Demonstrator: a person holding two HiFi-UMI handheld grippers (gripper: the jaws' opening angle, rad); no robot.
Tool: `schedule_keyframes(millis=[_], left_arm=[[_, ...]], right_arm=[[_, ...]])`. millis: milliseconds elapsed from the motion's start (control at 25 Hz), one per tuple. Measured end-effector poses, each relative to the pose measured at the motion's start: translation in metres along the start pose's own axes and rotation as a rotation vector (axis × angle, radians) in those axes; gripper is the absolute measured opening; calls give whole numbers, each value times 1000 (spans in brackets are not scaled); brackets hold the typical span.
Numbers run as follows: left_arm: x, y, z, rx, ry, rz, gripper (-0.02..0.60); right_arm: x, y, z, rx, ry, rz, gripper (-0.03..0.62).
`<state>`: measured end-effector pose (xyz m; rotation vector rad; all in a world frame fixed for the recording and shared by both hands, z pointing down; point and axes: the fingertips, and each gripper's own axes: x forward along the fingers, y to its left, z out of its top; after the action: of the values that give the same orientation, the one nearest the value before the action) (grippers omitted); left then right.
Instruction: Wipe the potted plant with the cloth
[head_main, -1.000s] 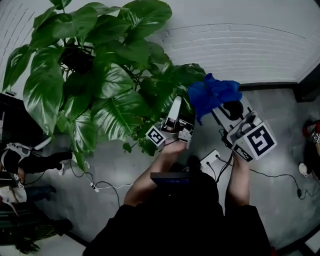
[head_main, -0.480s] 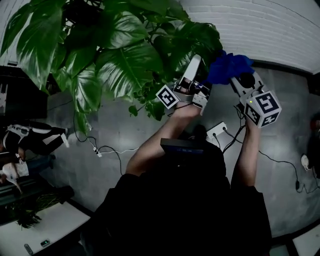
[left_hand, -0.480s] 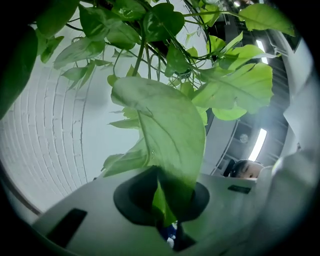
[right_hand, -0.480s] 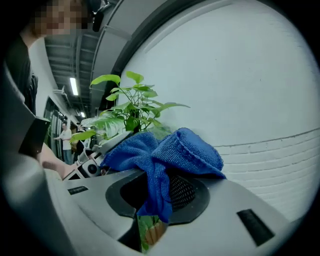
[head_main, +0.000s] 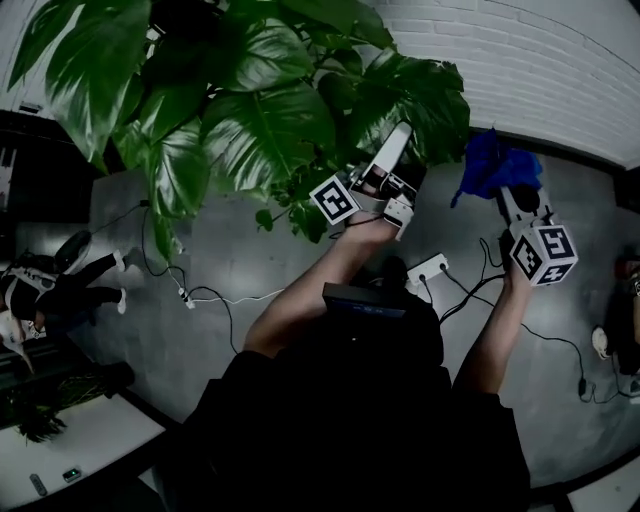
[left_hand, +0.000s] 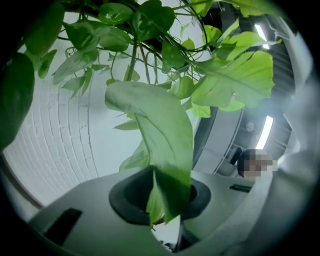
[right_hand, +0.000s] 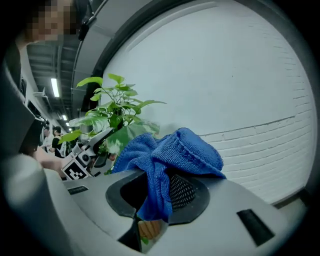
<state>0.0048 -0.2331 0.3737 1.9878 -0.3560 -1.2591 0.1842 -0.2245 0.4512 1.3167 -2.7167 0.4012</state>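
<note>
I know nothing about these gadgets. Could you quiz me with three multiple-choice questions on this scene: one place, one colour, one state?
1. Where does the white power strip lie? A on the floor; B on the wall; C among the leaves.
2. What colour is the cloth? A red; B blue; C white.
3. The right tool is: A open, empty; B closed on the cloth; C closed on a leaf.
Answers: 1 A, it lies on grey floor; 2 B, plainly blue; 3 B, cloth is pinched between its jaws.

Left gripper (head_main: 402, 131) angled up, fingers (head_main: 390, 152) just easing yet pinched; right gripper (head_main: 510, 190) level, clamped.
</note>
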Motion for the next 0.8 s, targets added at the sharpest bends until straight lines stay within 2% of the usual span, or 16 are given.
schedule_keyframes(millis=[80, 160, 200, 320, 360, 440, 600, 800], left_arm=[[-7, 2, -2, 52, 50, 48, 164], [-8, 5, -2, 110, 101, 82, 238], [-11, 7, -1, 126, 121, 100, 256], [-55, -4, -3, 142, 155, 191, 275], [-61, -11, -3, 169, 168, 196, 275], [-53, -20, 0, 208, 197, 168, 275], [-63, -41, -1, 205, 242, 140, 275], [-88, -67, 4, 175, 290, 107, 273]], right_arm=[[-8, 0, 5, 42, -33, 3, 104], [-12, -2, 21, 84, -93, 21, 103], [-12, -1, 31, 108, -136, 37, 104], [-18, 27, 29, 263, -237, 128, 104], [-18, 33, 29, 316, -265, 161, 104], [-18, 32, 44, 383, -340, 203, 104], [-30, 49, 43, 496, -440, 242, 103], [-45, 88, 38, 517, -491, 256, 103]])
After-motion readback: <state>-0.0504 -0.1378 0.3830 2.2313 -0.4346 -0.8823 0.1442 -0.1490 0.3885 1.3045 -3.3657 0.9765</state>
